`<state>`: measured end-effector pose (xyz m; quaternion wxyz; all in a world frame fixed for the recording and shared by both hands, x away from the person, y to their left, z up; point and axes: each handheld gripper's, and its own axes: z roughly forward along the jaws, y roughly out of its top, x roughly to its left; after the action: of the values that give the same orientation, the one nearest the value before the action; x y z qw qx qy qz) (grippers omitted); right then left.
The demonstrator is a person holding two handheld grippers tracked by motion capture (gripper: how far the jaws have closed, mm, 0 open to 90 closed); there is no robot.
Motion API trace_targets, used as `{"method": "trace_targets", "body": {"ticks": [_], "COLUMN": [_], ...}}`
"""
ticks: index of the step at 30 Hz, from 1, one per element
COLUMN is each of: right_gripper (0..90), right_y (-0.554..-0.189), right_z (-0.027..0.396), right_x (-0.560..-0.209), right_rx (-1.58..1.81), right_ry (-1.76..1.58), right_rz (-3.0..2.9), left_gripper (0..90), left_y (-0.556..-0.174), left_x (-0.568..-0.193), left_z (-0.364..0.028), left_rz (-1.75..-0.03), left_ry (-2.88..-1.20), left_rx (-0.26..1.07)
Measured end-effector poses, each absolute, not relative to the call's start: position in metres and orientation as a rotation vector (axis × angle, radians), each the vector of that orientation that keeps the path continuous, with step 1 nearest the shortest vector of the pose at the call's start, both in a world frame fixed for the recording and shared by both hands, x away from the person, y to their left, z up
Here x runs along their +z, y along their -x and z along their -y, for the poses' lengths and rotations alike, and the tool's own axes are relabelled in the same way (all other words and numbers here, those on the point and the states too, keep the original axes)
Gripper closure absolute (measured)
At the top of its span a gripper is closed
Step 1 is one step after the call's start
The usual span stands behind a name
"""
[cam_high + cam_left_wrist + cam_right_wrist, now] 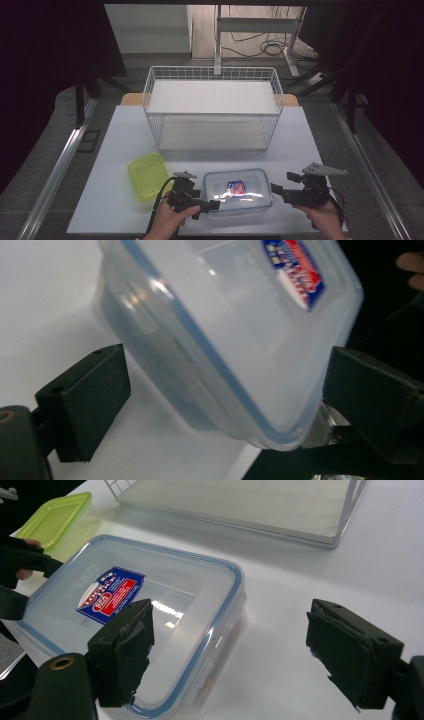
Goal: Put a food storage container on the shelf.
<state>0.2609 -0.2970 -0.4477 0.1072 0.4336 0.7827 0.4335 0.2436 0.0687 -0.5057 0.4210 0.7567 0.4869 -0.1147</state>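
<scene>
The clear container (238, 192) with a blue-edged lid and a red-and-blue label (236, 187) sits on the white surface (115, 150), near its front edge, between my two grippers. In the left gripper view, the container's (220, 330) corner lies between my spread jaws; whether either pad touches it cannot be told. My left gripper (209, 206) is at the container's left end, held in my left hand (170, 222), and its jaws stand apart. My right gripper (281, 192) is just beside the container's right end, held in my right hand (325, 220), carrying a grey three-cornered plate (324, 170) on top. In the right gripper view, my jaws stand wide open: one pad overlaps the container's (150, 615) near edge in the frame, the other is over bare surface (300, 580), clear of it.

A green container (147, 175) with a matching lid lies on the surface to the left of the clear container, close to my left gripper. Behind the clear container, toward the far side of the surface, stands a white wire basket (212, 107) with a pale board on its floor. In the right gripper view, the green container (55, 522) and the basket's (345, 525) front wire edge appear beyond the clear container.
</scene>
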Motion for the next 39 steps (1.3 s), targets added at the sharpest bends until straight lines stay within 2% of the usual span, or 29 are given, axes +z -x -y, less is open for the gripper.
{"method": "trace_targets", "body": {"ticks": [12,14,21,39], "right_gripper": [19.4,19.3,18.3,15.1], "right_y": [-0.262,-0.264,-0.272,-0.299], "right_z": [0.299,0.297,0.288,0.273], "right_x": [-0.450,-0.453,-0.464,-0.499], "right_rx": [1.271,1.277,1.326,1.413], "right_ry": [-1.297,-1.308,-1.378,-1.602], "right_rz": [-2.298,-2.319,-2.418,-2.648], "left_gripper": [7.0,11.5,16.8,17.6], "left_y": [-0.250,-0.250,-0.249,-0.247], "left_x": [-0.512,-0.512,-0.510,-0.510], "left_z": [-0.065,-0.065,-0.068,-0.068], "left_rz": [-1.213,-1.204,-1.208,-1.199], "left_ry": [-1.898,-1.883,-1.874,-1.873], "left_rx": [-0.308,-0.315,-0.310,-0.291]}}
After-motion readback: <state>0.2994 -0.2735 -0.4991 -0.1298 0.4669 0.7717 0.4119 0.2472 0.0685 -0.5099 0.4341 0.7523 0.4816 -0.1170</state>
